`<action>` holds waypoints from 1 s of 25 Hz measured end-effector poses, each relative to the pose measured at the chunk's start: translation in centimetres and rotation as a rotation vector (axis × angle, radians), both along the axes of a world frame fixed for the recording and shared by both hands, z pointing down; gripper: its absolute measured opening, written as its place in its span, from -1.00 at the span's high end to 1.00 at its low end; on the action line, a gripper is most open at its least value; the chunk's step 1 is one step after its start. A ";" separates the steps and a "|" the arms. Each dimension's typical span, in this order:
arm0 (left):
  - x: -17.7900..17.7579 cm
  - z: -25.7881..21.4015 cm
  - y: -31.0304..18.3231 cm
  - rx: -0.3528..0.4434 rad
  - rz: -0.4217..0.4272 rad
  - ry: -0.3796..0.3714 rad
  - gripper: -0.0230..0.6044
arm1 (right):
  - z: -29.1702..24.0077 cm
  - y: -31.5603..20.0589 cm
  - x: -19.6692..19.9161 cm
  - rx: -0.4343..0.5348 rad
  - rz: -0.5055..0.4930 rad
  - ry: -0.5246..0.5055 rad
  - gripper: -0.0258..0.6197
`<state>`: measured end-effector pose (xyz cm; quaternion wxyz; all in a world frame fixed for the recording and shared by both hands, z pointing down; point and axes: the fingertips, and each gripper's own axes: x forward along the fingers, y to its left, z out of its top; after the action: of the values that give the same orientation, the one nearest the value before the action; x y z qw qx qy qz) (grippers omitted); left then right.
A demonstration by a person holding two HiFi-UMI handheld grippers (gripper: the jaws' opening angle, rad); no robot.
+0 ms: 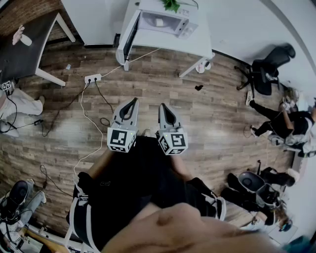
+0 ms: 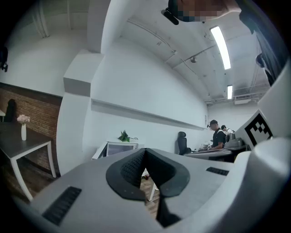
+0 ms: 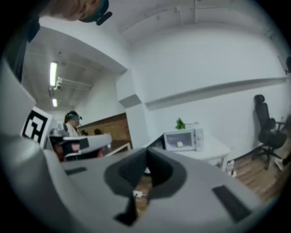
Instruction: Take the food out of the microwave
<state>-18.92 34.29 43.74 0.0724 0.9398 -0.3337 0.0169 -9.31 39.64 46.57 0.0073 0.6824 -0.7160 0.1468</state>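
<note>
A white microwave (image 1: 163,22) stands on a white table (image 1: 197,44) across the room, with its door (image 1: 127,35) swung open to the left. A small pale food item (image 1: 159,22) sits inside it. The right gripper view shows the microwave (image 3: 183,139) and the food (image 3: 180,144) far ahead. In the left gripper view the microwave (image 2: 119,148) is distant too. My left gripper (image 1: 133,101) and right gripper (image 1: 162,105) are held side by side over the wooden floor, well short of the table. Both are shut and hold nothing.
A green plant (image 1: 171,5) sits on top of the microwave. A power strip (image 1: 92,77) and cables lie on the floor ahead to the left. A dark table (image 1: 24,49) stands at left. At right are a black office chair (image 1: 269,66) and seated people (image 1: 286,123).
</note>
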 end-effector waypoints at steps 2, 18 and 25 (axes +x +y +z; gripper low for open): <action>0.0 0.1 -0.3 -0.014 -0.003 0.006 0.83 | 0.0 -0.3 0.0 0.003 0.000 -0.002 0.83; -1.7 0.6 -0.6 -0.018 0.006 0.007 0.83 | -0.1 -1.2 -1.6 0.015 0.005 -0.013 0.83; -3.3 1.2 -1.6 -0.028 0.047 0.009 0.83 | 0.8 -2.3 -3.4 -0.001 0.037 -0.006 0.83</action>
<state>-22.22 32.72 44.94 0.0868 0.9463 -0.3108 0.0190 -12.68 37.35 47.33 0.0028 0.6949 -0.7034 0.1495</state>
